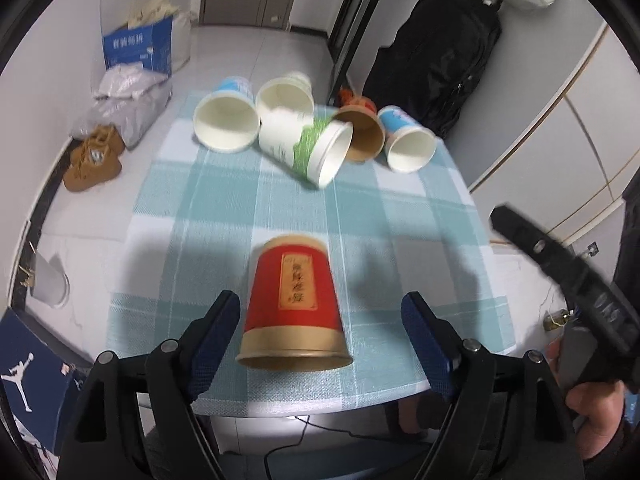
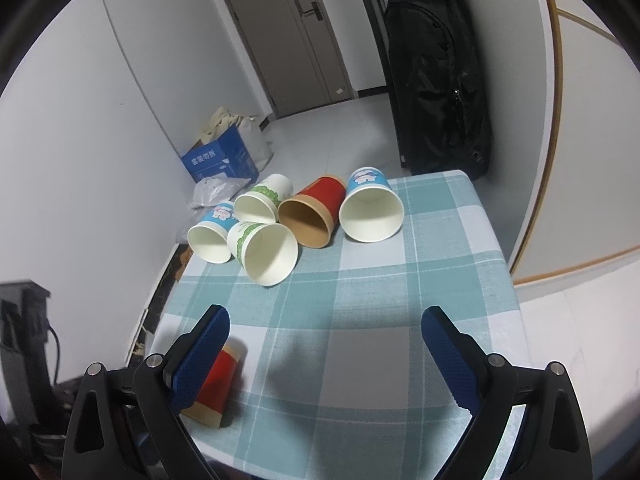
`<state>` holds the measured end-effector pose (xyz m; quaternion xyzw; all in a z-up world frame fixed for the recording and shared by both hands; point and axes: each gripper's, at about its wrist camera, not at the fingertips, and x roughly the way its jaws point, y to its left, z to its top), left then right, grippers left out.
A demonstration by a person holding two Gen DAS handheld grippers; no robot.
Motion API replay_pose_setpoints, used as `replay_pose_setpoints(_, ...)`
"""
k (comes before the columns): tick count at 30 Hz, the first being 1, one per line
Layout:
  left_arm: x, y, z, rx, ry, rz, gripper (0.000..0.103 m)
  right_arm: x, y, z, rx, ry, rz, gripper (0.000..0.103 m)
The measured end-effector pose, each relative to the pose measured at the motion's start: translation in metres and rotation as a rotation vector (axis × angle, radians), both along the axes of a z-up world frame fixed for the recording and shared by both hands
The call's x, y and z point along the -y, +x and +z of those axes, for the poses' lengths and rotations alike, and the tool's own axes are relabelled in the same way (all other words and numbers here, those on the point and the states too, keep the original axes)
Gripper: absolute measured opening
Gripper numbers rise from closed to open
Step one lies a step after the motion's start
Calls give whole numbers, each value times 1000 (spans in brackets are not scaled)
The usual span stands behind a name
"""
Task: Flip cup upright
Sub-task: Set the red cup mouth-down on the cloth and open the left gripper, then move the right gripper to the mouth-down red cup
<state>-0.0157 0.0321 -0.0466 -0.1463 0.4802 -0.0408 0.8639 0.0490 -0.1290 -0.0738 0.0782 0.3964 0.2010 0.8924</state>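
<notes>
A red and tan paper cup (image 1: 294, 306) stands upside down, mouth on the cloth, near the table's front edge. My left gripper (image 1: 324, 316) is open, its blue pads either side of the cup and not touching it. In the right wrist view the same cup (image 2: 216, 380) shows at the lower left, partly behind my left pad. My right gripper (image 2: 324, 344) is open and empty above bare cloth. Its body also shows in the left wrist view (image 1: 560, 280), held by a hand.
Several paper cups lie on their sides at the table's far end: blue (image 2: 370, 206), red and brown (image 2: 314, 210), green and white (image 2: 264, 252). The checked tablecloth (image 2: 400, 288) covers a small table. A black bag (image 2: 436, 76) hangs beyond; boxes and shoes (image 1: 94, 158) sit on the floor.
</notes>
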Motion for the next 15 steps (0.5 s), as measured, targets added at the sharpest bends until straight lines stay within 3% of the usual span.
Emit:
replay_pose_setpoints(4,-1,-5,18,63,56,24,79,3,-2,0,-3,-3,-3,97)
replay_pose_setpoints(15,-35,-13,48,150,-23,136,79,-2,-20,12,55,0,44,97)
